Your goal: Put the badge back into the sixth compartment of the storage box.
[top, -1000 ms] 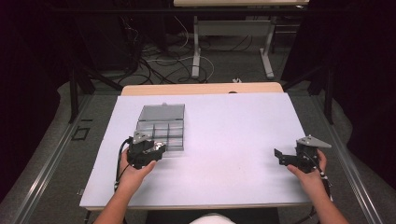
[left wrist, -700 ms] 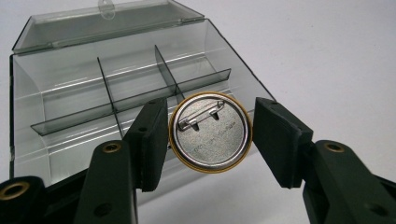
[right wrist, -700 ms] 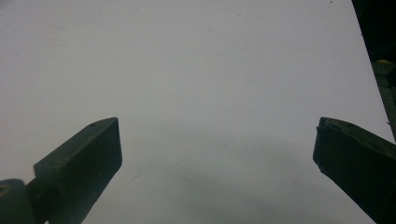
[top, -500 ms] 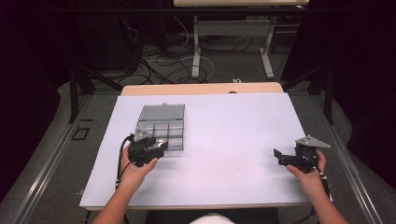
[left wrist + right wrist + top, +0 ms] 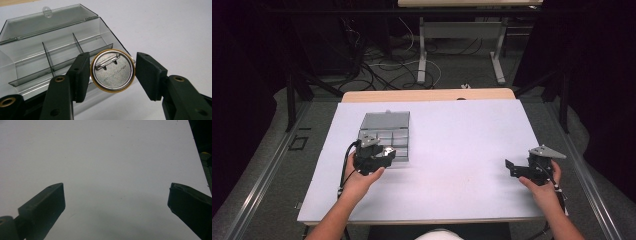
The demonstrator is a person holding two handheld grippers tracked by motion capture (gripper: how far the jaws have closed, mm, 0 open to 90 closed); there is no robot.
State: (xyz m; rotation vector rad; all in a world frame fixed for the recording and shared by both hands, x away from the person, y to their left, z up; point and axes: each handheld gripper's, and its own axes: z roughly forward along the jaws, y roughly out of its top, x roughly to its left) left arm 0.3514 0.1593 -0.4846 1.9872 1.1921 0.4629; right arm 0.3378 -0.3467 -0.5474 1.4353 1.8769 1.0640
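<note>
Badge (image 5: 112,70) back lettering: unreadable.

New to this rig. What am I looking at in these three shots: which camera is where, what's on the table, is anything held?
There is no robot arm here: a person sits at a white table and holds a hand-operated two-jaw gripper in each hand.

The high view comes from a fixed camera above the person, looking forward and down. There the left gripper sits at the near edge of a clear plastic compartment box, and the right gripper hovers over bare table far to the right.

The other two pictures come from cameras riding on the grippers, looking along their black jaws.

In the left gripper view, the box lies open with its lid folded back, its visible compartments empty. A round pin badge sits between the jaws, back side showing; a gap remains at one jaw, so a firm grip is uncertain.

In the right gripper view, the jaws stand wide apart with nothing between them.
</note>
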